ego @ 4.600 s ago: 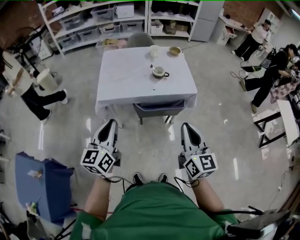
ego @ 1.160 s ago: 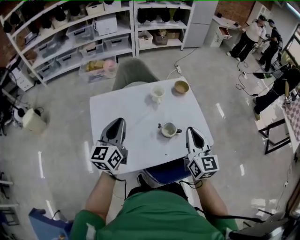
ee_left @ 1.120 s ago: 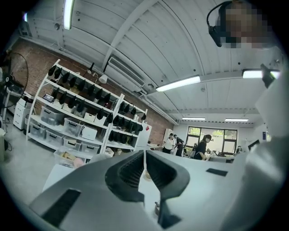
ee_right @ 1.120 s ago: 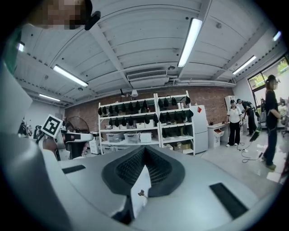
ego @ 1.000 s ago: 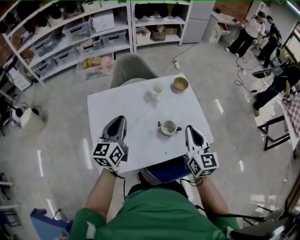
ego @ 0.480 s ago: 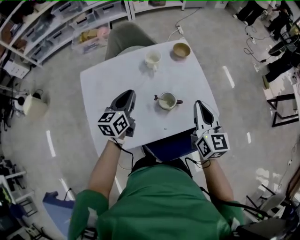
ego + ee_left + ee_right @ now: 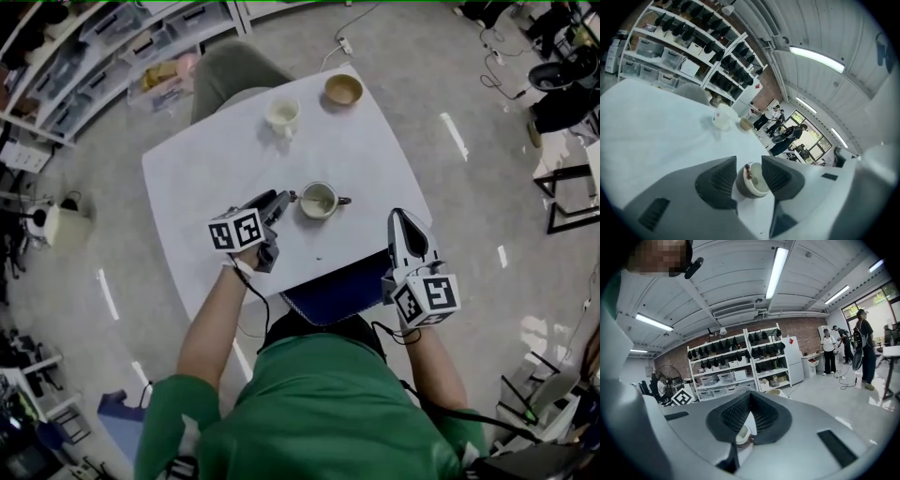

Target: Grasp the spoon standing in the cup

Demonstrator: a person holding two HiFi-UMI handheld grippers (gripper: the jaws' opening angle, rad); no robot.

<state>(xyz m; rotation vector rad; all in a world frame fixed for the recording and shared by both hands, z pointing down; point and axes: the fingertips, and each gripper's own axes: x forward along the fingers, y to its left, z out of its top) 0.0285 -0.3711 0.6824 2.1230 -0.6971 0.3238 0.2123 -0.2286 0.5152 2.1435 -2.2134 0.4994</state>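
Head view: square white table (image 7: 197, 178) mid-frame, and the cup (image 7: 319, 200) sits near its lower edge, just right of centre, with its handle pointing to frame right. The spoon (image 7: 296, 194) stands in the cup, bowl end down inside, leaning on the left rim. Its long axis is steep, close to upright, and the handle end tips out toward frame left. In the left gripper view the spoon (image 7: 747, 171) shows as a short upright stem with a brownish top at the left rim of the cup (image 7: 754, 183). The left gripper (image 7: 281, 200) lies low over the table just left of the cup, tips pointing right at the spoon handle. Its jaws have just been opening and now stand wide apart. Cup and spoon sit in the gap just beyond the tips, and the pads press on nothing. The right gripper (image 7: 401, 217) is at the lower right of the table over its edge, apart from the cup and pointing up-frame. In its own view the jaws meet at the tips with nothing clamped. A cream mug (image 7: 281, 114) and a tan bowl (image 7: 342, 89) are at the table's far upper edge, well apart from the cup. A grey chair (image 7: 230, 70) is beyond the table and a blue seat (image 7: 337, 291) below it. Storage shelves (image 7: 84, 47) are at upper left.
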